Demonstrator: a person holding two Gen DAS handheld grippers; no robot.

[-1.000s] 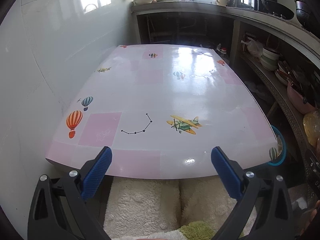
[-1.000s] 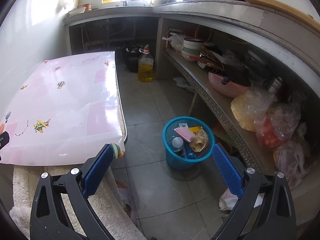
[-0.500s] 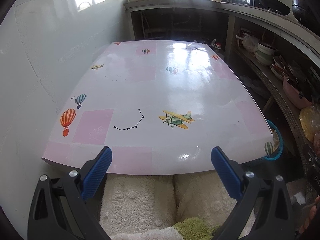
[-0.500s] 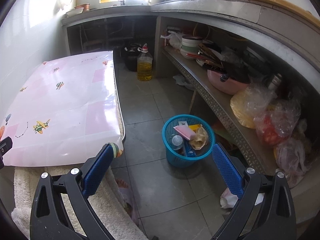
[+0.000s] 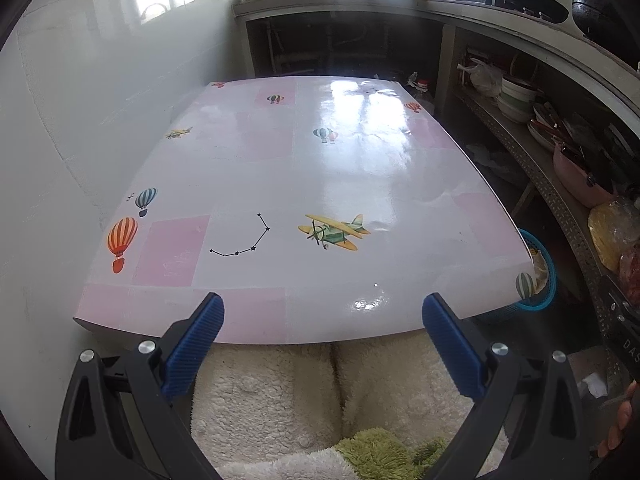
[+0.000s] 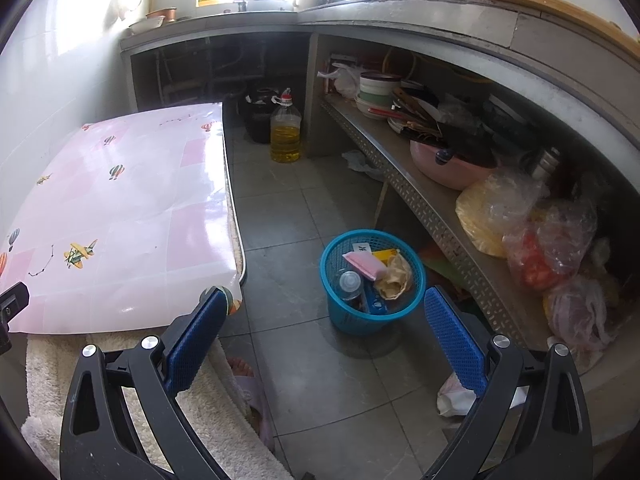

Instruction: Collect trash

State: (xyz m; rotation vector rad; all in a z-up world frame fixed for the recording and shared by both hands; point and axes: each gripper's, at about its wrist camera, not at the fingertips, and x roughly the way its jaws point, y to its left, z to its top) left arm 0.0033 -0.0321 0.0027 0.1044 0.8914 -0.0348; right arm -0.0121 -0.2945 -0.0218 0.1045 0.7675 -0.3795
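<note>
A blue mesh waste basket (image 6: 374,280) stands on the tiled floor right of the table. It holds a pink packet, a crumpled brown wrapper, a yellow box and a small clear bottle. Its rim (image 5: 546,276) shows past the table corner in the left wrist view. My right gripper (image 6: 322,322) is open and empty, held above the floor in front of the basket. My left gripper (image 5: 322,326) is open and empty over the near edge of the pink-and-white table (image 5: 280,184), which carries nothing.
A white wall borders the table's left side. A low metal shelf (image 6: 424,196) on the right holds bowls, a pink basin and plastic bags. An oil bottle (image 6: 285,132) stands on the floor at the back. White crumpled paper (image 6: 454,396) lies on the floor.
Both grippers have pulled back slightly from the table and risen a little. Both stay open and empty.
</note>
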